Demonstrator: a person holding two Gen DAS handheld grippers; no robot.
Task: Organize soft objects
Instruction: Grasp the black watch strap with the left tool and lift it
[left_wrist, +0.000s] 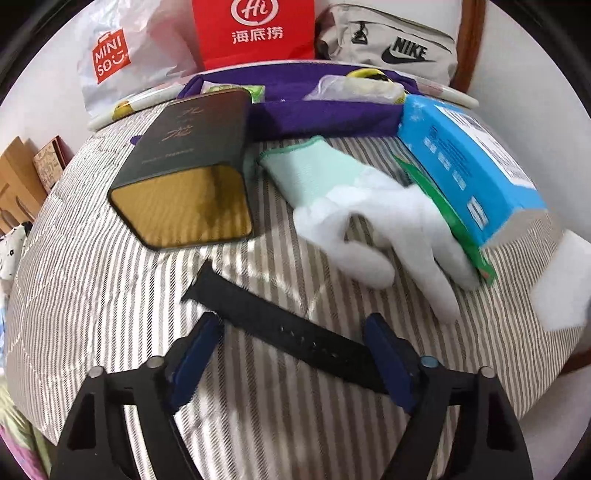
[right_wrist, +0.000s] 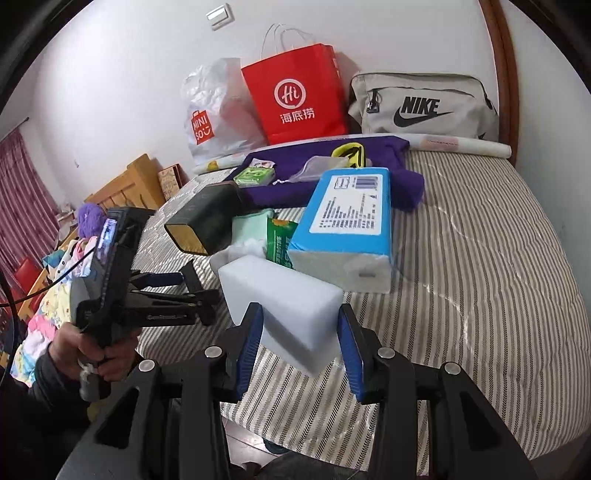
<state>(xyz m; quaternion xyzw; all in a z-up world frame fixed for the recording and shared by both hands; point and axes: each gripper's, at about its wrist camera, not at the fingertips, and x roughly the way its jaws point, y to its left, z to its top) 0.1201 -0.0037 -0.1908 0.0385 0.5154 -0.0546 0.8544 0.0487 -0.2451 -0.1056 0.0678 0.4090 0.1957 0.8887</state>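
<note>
We're over the striped bedspread (left_wrist: 110, 295) with both claws. Our right gripper (right_wrist: 301, 345) is clamped on a white foam block (right_wrist: 284, 302): the blue pads (right_wrist: 251, 343) press its two sides, and the block juts forward and up from between them, lifted off the bed. Just beyond it sits the blue tissue pack (right_wrist: 347, 218), tilted, resting on a green packet (right_wrist: 280, 240).

On the left, our left gripper (left_wrist: 295, 354) hangs with its jaws spread wide and nothing between the pads. A black strap (left_wrist: 284, 328) lies flat on the bedspread, running diagonally through that gap; its near end passes close by the right-hand finger, though we can't tell if they touch. Ahead and to the right lies the mint-and-white glove (left_wrist: 354, 214), fingers pointing towards us, its far edge tucked under the green packet and the blue pack. Left of the glove lies a dark box (left_wrist: 192, 166) with a gold end. Behind, a purple cloth (left_wrist: 317, 114) spreads across the bed, and against the wall stand a red paper bag (right_wrist: 295, 96), a Miniso bag (right_wrist: 210, 110) and a Nike pouch (right_wrist: 421, 107).
</note>
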